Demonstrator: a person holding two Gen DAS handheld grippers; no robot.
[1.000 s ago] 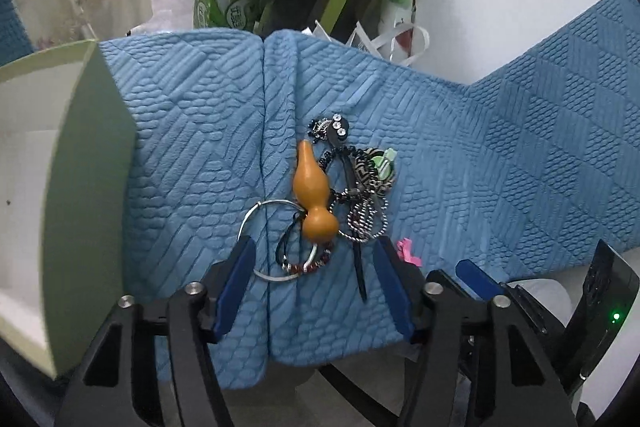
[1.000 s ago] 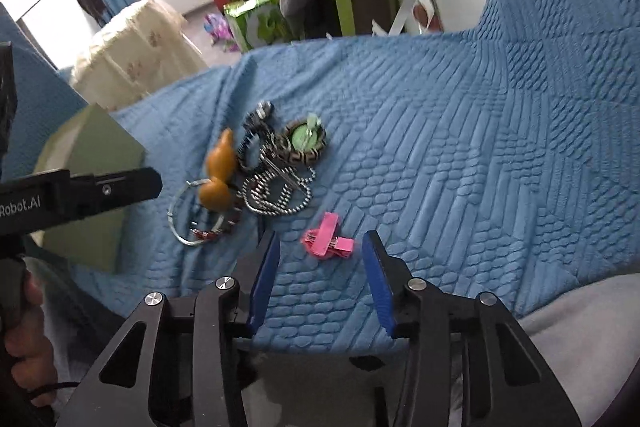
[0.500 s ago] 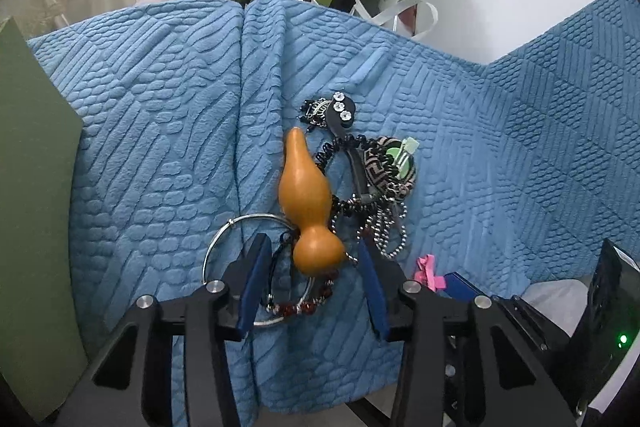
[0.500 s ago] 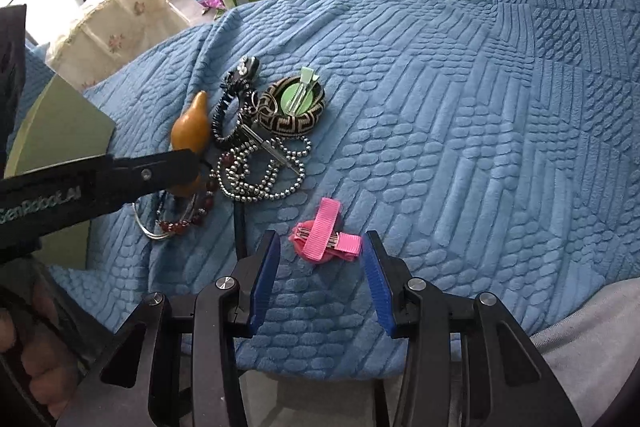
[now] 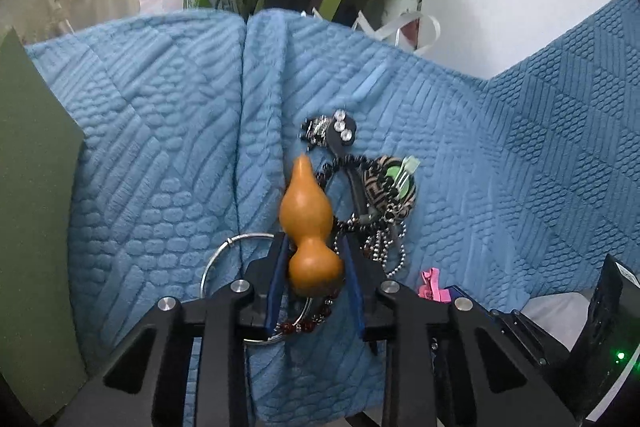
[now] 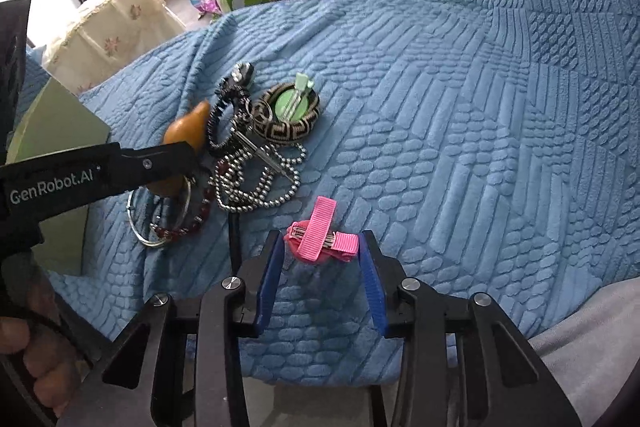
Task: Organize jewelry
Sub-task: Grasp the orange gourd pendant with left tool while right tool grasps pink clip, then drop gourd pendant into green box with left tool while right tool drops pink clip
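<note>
While its jaws were closing, the left gripper [image 5: 314, 247] pinched the smooth orange gourd-shaped pendant [image 5: 310, 227] on the blue quilted cover [image 5: 480, 155]; at three o'clock, the right gripper's [image 6: 322, 245] jaws, also narrowing, bracketed the pink ribbon hair clip [image 6: 320, 233], contact unclear.

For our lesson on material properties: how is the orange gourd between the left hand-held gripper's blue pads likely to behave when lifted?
The gourd looks rigid and glossy, so it could slip between the left hand-held gripper pads. Its rounded bulbs suggest it would roll if dropped on the blue blanket. The pads flank only the lower bulb, so the neck may tilt.
</note>
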